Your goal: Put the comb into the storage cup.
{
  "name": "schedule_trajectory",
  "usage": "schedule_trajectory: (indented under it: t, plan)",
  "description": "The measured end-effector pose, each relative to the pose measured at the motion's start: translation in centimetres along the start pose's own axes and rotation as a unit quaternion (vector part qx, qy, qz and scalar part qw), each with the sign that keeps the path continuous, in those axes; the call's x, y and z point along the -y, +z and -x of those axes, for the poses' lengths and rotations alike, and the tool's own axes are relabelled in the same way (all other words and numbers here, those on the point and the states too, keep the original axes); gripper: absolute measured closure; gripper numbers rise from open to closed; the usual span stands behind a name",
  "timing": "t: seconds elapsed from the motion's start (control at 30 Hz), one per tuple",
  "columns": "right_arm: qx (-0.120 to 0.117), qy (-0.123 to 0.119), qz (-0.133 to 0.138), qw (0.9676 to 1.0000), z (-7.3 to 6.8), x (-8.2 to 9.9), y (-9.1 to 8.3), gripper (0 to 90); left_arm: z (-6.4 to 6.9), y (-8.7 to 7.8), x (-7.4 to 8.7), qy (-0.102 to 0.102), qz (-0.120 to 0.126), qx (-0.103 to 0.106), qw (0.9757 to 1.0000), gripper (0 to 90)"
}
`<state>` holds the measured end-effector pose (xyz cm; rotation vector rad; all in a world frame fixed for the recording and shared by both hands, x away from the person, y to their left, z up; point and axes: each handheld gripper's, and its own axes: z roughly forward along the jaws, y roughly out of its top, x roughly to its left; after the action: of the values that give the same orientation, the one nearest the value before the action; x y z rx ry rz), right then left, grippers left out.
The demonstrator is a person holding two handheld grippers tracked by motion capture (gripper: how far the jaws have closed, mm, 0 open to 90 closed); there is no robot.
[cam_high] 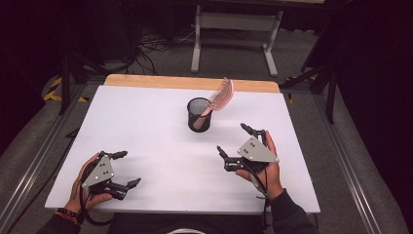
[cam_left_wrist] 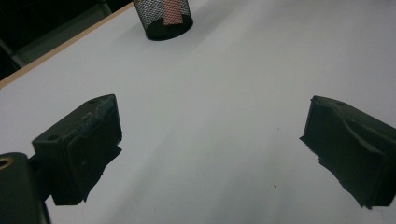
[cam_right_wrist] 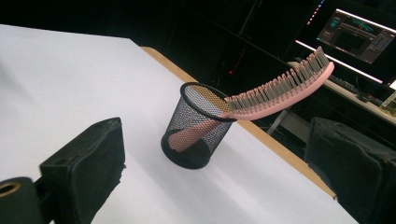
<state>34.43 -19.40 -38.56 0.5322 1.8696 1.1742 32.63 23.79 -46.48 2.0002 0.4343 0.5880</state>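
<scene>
1. Table: white top, wooden strip along far edge, bearing cup toward far middle.
2. Right gripper: on near right side of cup, well apart from it, jaws spread wide, holding nothing, aimed toward cup.
3. Left gripper: on near left side of cup, farther off than right one, jaws spread wide, empty, just above bare tabletop.
4. Brush: pink, handle down inside cup, leaning on rim, bristled head tilted out past rim.
5. Cup: black mesh, upright on table.
</scene>
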Motion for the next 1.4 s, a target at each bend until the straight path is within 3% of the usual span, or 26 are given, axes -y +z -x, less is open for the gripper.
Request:
schedule_trajectory:
  t: [0.83, 1.4]
  plan:
    - [-0.012, -0.001, -0.014, 0.9998, -0.2, 2.6, -1.0, 6.0, 0.0, 0.0, 0.0, 0.0, -0.001, 0.0, 1.0, 5.3]
    - [-0.017, -0.031, -0.024, 0.9991, -0.7, 4.4, -1.7, 6.0, 0.1, 0.1, 0.1, 0.001, -0.006, 0.001, 1.0, 5.1]
